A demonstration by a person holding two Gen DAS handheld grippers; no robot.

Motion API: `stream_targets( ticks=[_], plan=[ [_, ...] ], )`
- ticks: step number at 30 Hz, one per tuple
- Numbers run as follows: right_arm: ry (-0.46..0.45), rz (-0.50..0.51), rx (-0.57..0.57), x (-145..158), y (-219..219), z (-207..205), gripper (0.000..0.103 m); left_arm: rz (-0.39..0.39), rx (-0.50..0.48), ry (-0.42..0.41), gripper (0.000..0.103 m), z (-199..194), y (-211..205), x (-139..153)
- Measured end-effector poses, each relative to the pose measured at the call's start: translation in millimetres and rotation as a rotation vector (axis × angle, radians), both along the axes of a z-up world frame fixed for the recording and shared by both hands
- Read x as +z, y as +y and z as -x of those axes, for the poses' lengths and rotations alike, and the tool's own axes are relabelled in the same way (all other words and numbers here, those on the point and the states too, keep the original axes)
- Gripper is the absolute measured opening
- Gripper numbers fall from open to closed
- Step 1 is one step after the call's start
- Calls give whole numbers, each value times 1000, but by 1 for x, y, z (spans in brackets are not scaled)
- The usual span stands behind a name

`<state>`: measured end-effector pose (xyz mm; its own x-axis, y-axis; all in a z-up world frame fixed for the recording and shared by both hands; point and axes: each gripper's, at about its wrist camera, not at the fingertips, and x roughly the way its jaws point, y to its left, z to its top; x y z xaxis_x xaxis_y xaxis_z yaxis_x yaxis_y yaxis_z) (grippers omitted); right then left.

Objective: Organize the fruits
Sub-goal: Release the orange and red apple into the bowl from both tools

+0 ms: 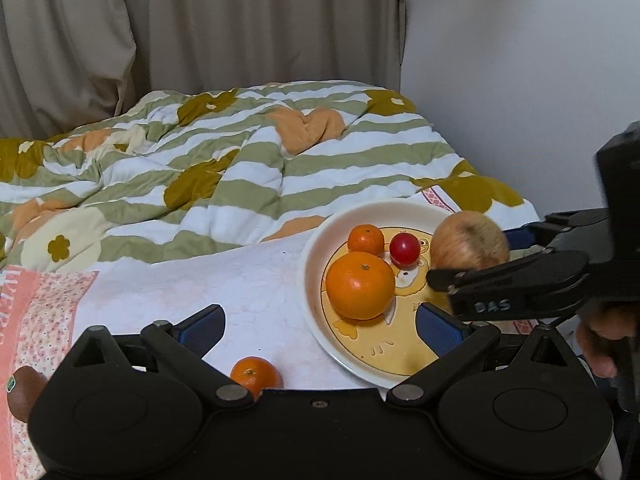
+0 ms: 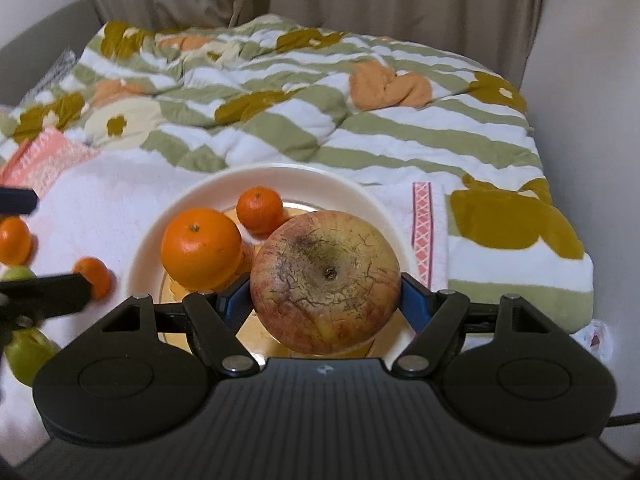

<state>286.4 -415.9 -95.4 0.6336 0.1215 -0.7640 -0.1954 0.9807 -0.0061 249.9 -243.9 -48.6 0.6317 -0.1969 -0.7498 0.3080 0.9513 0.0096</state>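
At the far left edge of my left wrist view sits a dark brown fruit with a green sticker, resting on the pink floral cloth. To its right, a small mandarin lies on the white towel, just in front of my left gripper. I read that gripper's jaws as spread wide with nothing between them; its right blue pad hangs over the near rim area of the plate.

On the plate, left to right: a large orange, a smaller mandarin behind it, a red cherry tomato, then the apple at the plate's right side. My right gripper enters from the right and clamps the apple.

In my right wrist view, from the left: two loose mandarins on the towel, with green fruits near the bottom left corner, partly hidden by the left gripper's black fingers. On the plate, the large orange and smaller mandarin sit left of the apple. My right gripper has its jaws closed against both flanks of the apple, stem dimple facing the camera. I cannot tell whether the apple touches the plate or is held just above it. A striped floral quilt lies behind.
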Motion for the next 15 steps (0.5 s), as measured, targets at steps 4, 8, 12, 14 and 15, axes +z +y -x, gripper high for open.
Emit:
stream_targets(
  ticks=[4,8,12,14,15],
  plan=[
    [-1,19,27,-9,1,-3,90,-6,7,-7,103,1,2,-1],
    [-4,25,41,-13,3,-4,91,-14,9,-8,103,3,2,-4],
    [-44,21,46,-7,2,1,103,-10,16,-10,103,8,5,-3],
    [-86,21,40,0,0,9,103,-12,21,-16,103,11,6,-1],
    [-86,21,40,2,-2,11,103,-15,25,-20,103,13,6,0]
  ],
)
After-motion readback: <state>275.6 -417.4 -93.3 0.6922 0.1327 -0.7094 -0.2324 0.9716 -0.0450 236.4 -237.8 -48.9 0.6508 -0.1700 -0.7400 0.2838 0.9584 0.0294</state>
